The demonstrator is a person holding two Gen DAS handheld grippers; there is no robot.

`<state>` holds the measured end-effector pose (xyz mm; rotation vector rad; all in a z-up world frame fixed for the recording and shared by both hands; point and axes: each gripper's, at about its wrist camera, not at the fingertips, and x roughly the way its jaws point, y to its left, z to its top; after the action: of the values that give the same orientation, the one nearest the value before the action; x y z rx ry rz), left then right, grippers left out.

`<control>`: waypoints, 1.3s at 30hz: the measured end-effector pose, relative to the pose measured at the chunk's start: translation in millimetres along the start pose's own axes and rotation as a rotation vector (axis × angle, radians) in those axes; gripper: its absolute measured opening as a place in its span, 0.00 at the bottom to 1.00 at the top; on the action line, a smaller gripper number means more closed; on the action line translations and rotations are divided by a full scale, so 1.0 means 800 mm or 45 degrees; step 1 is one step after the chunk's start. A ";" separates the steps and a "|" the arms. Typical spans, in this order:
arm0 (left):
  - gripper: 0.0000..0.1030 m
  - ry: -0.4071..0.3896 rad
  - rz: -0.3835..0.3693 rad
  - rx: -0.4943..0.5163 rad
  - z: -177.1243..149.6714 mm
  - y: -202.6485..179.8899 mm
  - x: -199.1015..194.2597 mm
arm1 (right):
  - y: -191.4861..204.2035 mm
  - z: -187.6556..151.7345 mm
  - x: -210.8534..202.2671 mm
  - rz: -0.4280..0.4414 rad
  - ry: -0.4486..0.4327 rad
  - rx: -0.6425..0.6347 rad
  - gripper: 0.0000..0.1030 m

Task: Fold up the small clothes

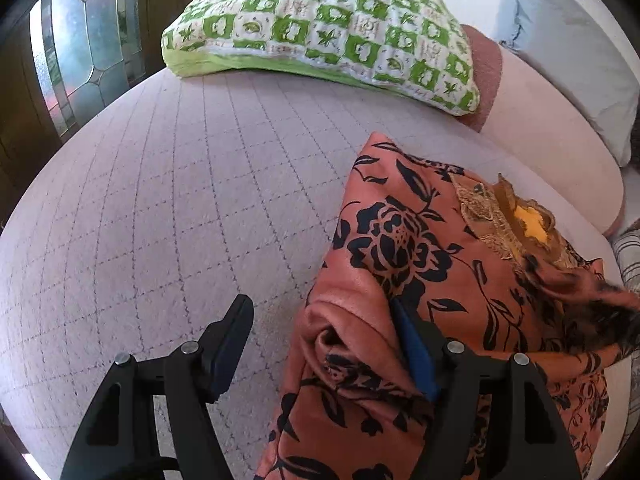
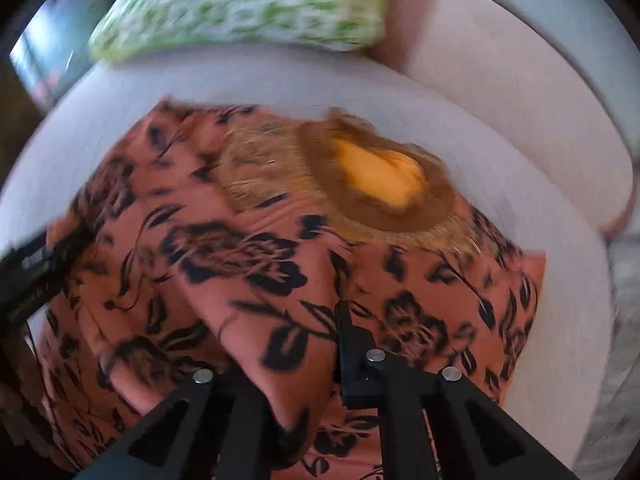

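Note:
A salmon-orange garment [image 1: 420,264] with black flower print and a gold embroidered neckline [image 1: 516,220] lies on a lilac quilted bed. My left gripper [image 1: 320,340] is open; a bunched fold of the garment sits between its fingers, against the right finger [image 1: 416,356], while the left finger [image 1: 228,344] is bare over the sheet. In the right wrist view the garment [image 2: 280,248] fills the middle, blurred. My right gripper [image 2: 280,356] has a fold of fabric draped between its fingers; the left fingertip is hidden under cloth.
A green-and-white patterned pillow [image 1: 320,28] lies at the far edge of the bed [image 1: 160,200]. A pink bolster [image 1: 552,140] and a grey cushion [image 1: 572,52] lie at the right. A stained-glass door [image 1: 80,40] stands at the left.

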<state>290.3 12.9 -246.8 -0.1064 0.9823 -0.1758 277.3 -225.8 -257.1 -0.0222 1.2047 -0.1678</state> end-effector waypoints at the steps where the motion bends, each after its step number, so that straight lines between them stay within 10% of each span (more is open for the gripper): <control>1: 0.71 -0.014 -0.011 0.006 -0.001 -0.002 -0.004 | -0.018 -0.004 -0.016 0.033 -0.058 0.071 0.05; 7: 0.71 -0.074 0.039 0.200 -0.017 -0.050 -0.016 | -0.122 -0.090 -0.102 0.546 -0.842 0.506 0.08; 9: 0.71 -0.034 0.102 0.258 -0.023 -0.059 -0.005 | -0.144 -0.114 -0.054 0.468 -0.682 0.627 0.18; 12: 0.71 0.004 0.083 0.212 -0.022 -0.053 0.001 | -0.208 -0.165 0.053 0.557 -0.146 0.990 0.23; 15: 0.71 -0.002 0.100 0.228 -0.020 -0.054 -0.001 | -0.251 -0.209 0.035 0.563 -0.290 1.153 0.21; 27: 0.70 -0.339 0.278 0.305 -0.024 -0.073 -0.063 | -0.232 -0.195 -0.043 0.034 -0.585 0.853 0.21; 34: 0.70 -0.282 0.161 0.189 -0.011 -0.055 -0.045 | -0.284 -0.204 -0.005 0.320 -0.404 1.071 0.22; 39: 0.75 -0.310 0.028 0.154 -0.005 -0.064 -0.038 | -0.289 -0.205 -0.010 0.301 -0.417 1.080 0.37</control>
<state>265.3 -31.7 -215.9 -0.0054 0.7281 -0.1968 94.8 -441.0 -284.1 0.8012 0.7289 -0.4373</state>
